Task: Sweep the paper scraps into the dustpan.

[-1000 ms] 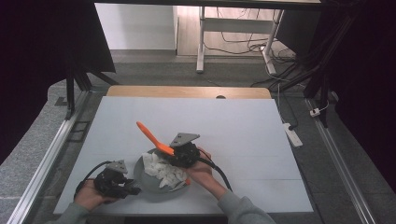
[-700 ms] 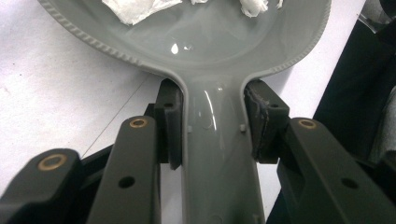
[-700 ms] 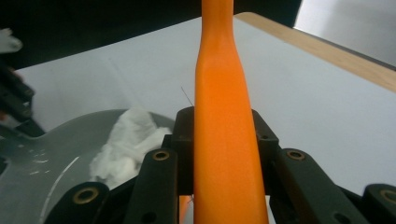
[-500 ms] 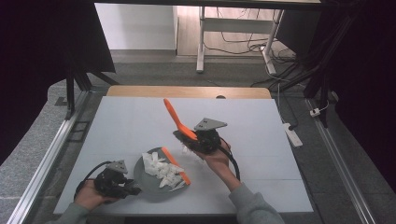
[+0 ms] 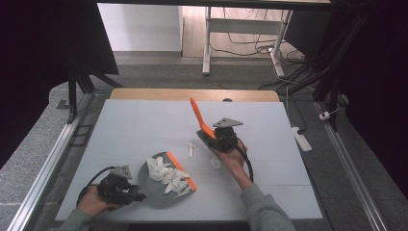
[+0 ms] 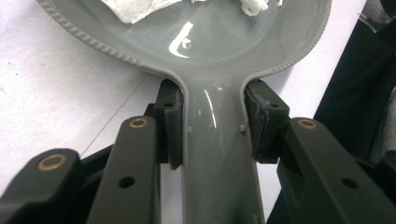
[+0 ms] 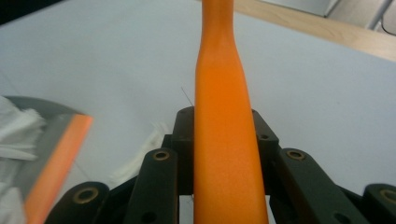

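On the table (image 5: 120,125), left gripper (image 5: 126,191) clamps the dustpan (image 5: 154,192) handle, right gripper (image 5: 215,139) clamps the orange brush (image 5: 196,113); tilting the pan would likely spill the paper scraps (image 5: 168,174)

A lab: black frame rails (image 5: 72,96) and loose floor cables (image 5: 250,36) surround the table (image 5: 144,120).
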{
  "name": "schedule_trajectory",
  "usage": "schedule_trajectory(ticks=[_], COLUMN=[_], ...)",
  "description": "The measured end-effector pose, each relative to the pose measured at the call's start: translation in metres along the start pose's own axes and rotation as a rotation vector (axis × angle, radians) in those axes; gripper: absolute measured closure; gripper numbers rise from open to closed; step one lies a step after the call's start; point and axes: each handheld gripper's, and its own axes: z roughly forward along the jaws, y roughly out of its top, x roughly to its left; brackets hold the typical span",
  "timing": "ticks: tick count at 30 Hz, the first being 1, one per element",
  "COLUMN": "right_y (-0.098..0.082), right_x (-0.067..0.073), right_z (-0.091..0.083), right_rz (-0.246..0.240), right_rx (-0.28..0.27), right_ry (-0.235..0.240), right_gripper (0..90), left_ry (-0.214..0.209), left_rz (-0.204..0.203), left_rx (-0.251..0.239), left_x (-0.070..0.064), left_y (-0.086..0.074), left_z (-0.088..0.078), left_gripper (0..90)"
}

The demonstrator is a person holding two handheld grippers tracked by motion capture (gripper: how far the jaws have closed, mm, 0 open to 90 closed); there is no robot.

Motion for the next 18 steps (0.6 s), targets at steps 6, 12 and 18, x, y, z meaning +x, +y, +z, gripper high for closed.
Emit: schedule_trajectory(ticks=[6, 12, 18], right_y=[-0.003, 0.002, 0.003], right_x=[-0.007, 0.008, 0.025], right_z=[0.018, 0.032, 0.035], right_rz=[0.008, -0.034, -0.083], right_rx=[0.048, 0.080, 0.095], right_ry=[-0.020, 0.015, 0.035], right_gripper=[70.3, 70.3, 70.3], left_ry=[0.001, -0.001, 0.000], left_rz=[0.000, 0.000, 0.002], left_rx=[-0.003, -0.002, -0.001], left_x=[-0.001, 0.000, -0.001], left_y=[0.000, 0.000, 0.001], left_z=[0.000, 0.000, 0.001], left_gripper=[61.3, 61.4, 61.4])
